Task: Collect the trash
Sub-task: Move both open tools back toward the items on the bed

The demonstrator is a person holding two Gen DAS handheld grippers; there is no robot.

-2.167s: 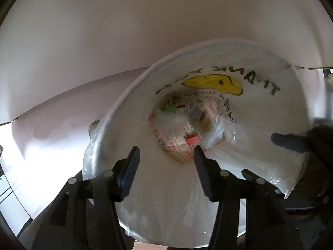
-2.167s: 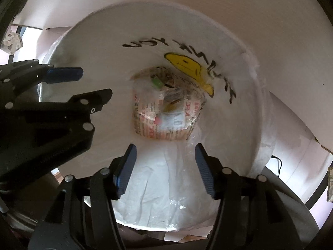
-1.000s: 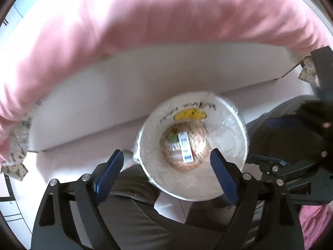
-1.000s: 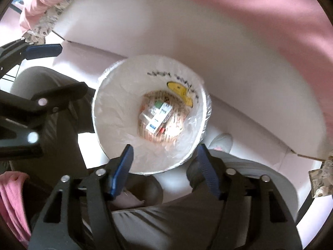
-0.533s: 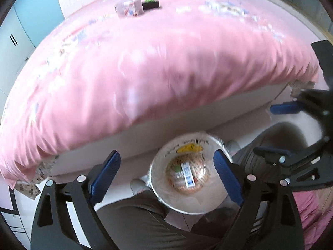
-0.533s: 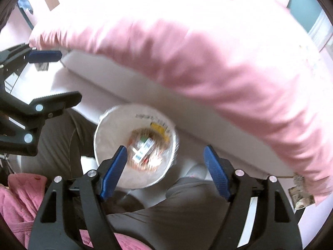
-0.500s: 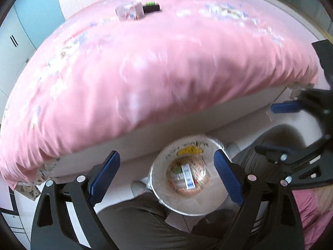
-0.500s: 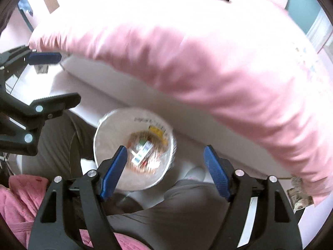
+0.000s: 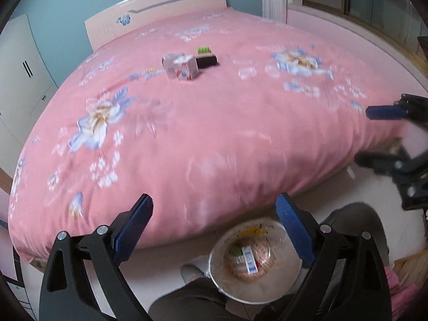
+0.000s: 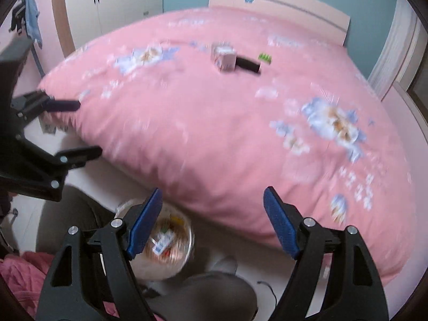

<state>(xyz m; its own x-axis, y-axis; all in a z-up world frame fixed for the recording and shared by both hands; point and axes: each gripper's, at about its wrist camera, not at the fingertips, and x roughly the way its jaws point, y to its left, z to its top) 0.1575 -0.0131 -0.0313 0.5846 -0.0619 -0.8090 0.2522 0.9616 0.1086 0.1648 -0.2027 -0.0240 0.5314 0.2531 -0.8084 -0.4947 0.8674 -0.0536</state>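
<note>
I see a soft matt cloth bedspread (image 9: 203, 123) printed with flowers. My left gripper (image 9: 214, 230) has matt black plastic arms, ribbed blue pads (image 9: 133, 227) and shiny metal screws. The bin (image 9: 222, 281) wears a thin glossy plastic liner. The small carton (image 9: 186, 70) looks like printed card. The headboard (image 9: 160, 10) looks smooth and lacquered.

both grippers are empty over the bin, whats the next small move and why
Probably reach the right gripper forward toward the small carton on the pink bed. Both grippers are open and empty, the lined trash bin already holds wrappers, and the carton and black item remain on the bedspread.
</note>
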